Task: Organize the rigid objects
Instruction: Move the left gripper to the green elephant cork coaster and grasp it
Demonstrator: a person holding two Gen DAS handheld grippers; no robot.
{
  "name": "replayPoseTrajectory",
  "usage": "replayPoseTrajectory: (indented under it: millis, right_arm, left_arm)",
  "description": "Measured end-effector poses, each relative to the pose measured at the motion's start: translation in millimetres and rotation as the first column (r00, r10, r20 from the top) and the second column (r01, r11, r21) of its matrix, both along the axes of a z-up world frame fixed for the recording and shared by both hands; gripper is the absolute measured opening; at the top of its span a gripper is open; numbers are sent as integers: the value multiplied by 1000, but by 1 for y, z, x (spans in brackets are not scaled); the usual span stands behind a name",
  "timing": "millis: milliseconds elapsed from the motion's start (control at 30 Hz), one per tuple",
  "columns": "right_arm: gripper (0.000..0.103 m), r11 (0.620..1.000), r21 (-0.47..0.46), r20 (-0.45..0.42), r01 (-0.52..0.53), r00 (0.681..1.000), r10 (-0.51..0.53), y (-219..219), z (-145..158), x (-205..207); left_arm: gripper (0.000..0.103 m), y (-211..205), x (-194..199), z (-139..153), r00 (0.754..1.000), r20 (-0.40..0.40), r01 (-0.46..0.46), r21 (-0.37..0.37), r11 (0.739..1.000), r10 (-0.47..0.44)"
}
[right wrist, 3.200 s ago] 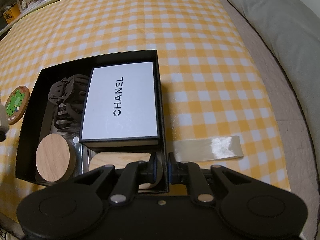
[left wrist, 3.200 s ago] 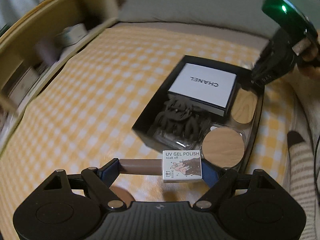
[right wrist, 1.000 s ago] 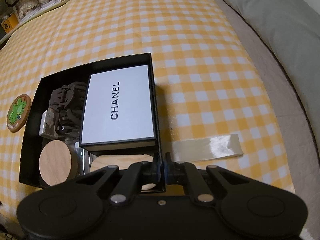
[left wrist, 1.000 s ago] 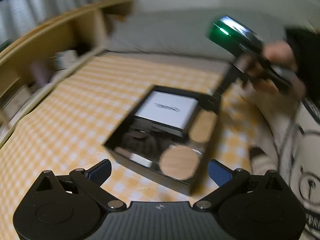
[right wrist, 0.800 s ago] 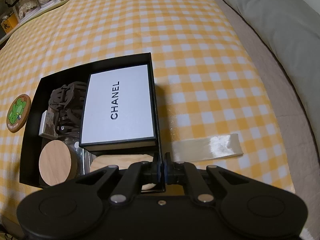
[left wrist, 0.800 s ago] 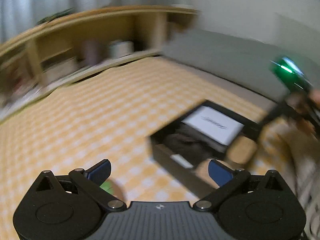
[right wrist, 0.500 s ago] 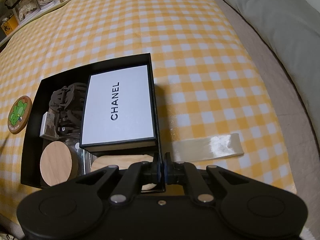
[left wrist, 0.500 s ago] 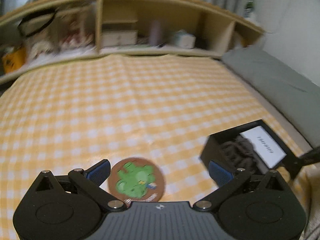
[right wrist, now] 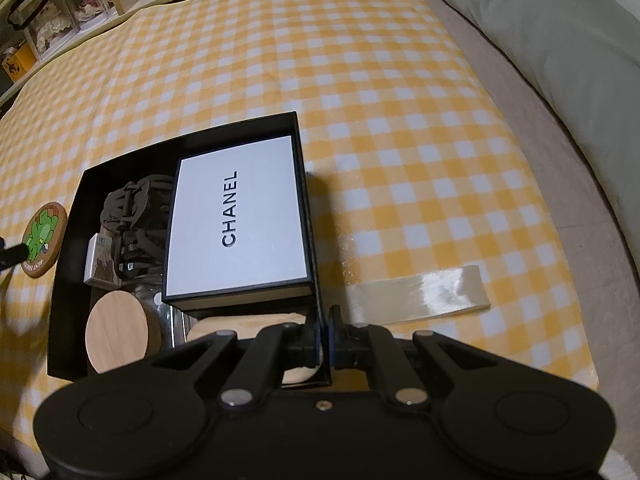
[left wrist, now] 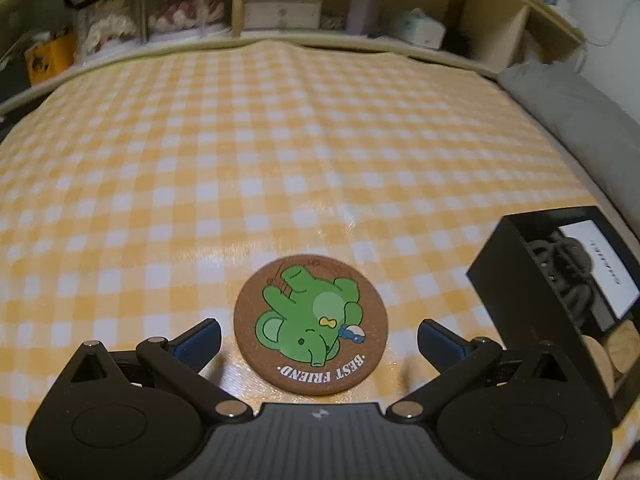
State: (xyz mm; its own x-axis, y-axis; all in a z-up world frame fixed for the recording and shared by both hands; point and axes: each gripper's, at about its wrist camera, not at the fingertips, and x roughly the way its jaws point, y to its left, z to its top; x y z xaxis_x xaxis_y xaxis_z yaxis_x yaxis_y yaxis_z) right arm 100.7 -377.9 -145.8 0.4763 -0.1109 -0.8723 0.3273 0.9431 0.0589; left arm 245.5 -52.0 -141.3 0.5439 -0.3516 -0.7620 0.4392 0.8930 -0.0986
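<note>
A round brown coaster [left wrist: 311,324] with a green elephant lies on the checked cloth. My left gripper [left wrist: 319,338] is open and empty, its fingers on either side of the coaster's near half. The coaster also shows in the right wrist view [right wrist: 43,234], left of the black box [right wrist: 80,192]. My right gripper [right wrist: 323,334] is shut on the box's near right wall. The box holds a white CHANEL box [right wrist: 236,220], a brown hair claw [right wrist: 132,208], a small gel polish box [right wrist: 100,258] and two wooden-lidded jars [right wrist: 116,334].
A strip of clear tape [right wrist: 420,290] lies on the cloth right of the box. A grey pillow [right wrist: 560,28] is at the right. Wooden shelves [left wrist: 280,8] with clutter run along the far edge of the cloth. The box [left wrist: 520,280] stands right of the left gripper.
My left gripper let go of the gel polish box in the black box, swung left, and now straddles the coaster. My right gripper kept its hold on the box wall.
</note>
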Motion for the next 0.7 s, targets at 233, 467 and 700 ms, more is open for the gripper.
replayPoseTrajectory:
  millis: [233,467,700]
  right_arm:
    - [5,1000,1,0,0,1000,0,-2,2,0]
    - [5,1000,4,10,9,1000,-9,-2,5,-2]
    - [5,1000,2,20,12,1000,-12,-2,7,-4]
  left_arm:
    - [103,-4,10,-16,997,-20,-69,8,998,69]
    - [103,-13,13,-21,996,28,-89,14,996,88]
    - [97,-26,22,-21,998,31,-61,58,996,59]
